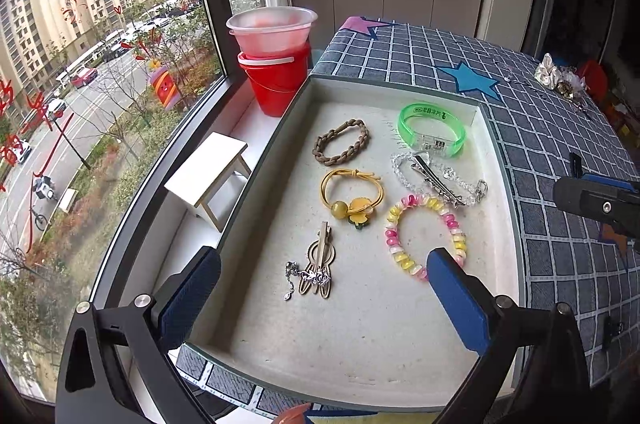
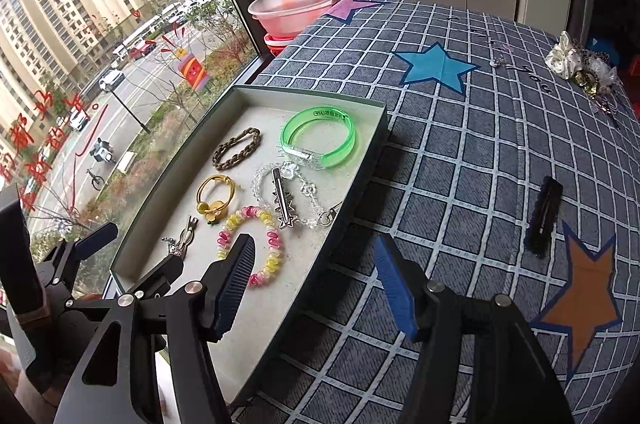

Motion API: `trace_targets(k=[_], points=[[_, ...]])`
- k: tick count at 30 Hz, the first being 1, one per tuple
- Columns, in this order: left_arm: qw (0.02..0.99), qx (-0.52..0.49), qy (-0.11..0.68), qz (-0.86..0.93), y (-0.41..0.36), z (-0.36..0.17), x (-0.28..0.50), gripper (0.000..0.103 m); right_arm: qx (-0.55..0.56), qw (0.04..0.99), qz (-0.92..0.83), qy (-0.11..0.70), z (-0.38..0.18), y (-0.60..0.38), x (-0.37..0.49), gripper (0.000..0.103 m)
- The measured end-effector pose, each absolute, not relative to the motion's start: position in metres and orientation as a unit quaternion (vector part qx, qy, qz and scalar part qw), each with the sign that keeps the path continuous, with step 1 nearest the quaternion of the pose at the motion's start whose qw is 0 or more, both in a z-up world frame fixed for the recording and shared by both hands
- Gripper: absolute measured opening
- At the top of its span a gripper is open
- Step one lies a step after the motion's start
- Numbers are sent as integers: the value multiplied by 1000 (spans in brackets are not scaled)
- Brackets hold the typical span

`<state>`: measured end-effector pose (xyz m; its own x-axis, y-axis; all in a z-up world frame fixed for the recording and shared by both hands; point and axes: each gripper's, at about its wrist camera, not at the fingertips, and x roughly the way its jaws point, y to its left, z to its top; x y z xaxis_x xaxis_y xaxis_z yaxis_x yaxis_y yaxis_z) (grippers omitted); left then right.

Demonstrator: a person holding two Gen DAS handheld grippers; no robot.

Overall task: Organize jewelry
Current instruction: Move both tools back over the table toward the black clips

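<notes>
Currently the tray (image 1: 502, 184) holds most of the jewelry: braided brown band (image 1: 341, 142), green bangle (image 1: 432, 131), yellow flower tie (image 1: 352, 198), clear bead chain with a silver clip (image 1: 438, 180) laid on it, pink-yellow bead bracelet (image 1: 426, 228), gold clip with a silver chain (image 1: 318, 266).

Left tongs (image 1: 324, 294) hang over the tray's near end, jaws spread about as wide as they go, nothing between them; gold clip sits just ahead of the gap, bead bracelet next to the right pad.

Right tongs (image 2: 316, 282) are partly open and empty, straddling the tray's right wall: left finger over the bead bracelet, right finger over the checked cloth surface (image 2: 460, 160).

Read: both sets look freshly unloaded, so this is the gap between a drop-off and the next fetch.

Leftovers: black hair clip (image 2: 544, 216) on the cloth, ahead and right of the right tongs; farther off, a pile with a white scrunchie (image 2: 564, 58).

Next, probably: right tongs swing right to the black clip, line the jaws across its narrow width, close. It lies flat, so the pads need to come low.
</notes>
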<state>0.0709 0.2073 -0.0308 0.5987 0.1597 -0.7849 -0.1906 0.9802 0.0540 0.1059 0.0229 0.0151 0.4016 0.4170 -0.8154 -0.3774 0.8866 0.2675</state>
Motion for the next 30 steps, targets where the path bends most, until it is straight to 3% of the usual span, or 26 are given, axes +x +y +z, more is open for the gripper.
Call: trace_targets(k=[2, 16, 30], points=[[895, -17, 435, 94, 203, -27, 69, 103, 28, 840, 235, 488, 19, 10, 102, 82], [900, 5, 435, 13, 119, -13, 65, 103, 61, 856, 166, 487, 23, -99, 67, 82], [888, 25, 455, -60, 40, -25, 87, 103, 44, 848, 116, 516, -20, -145, -4, 82]])
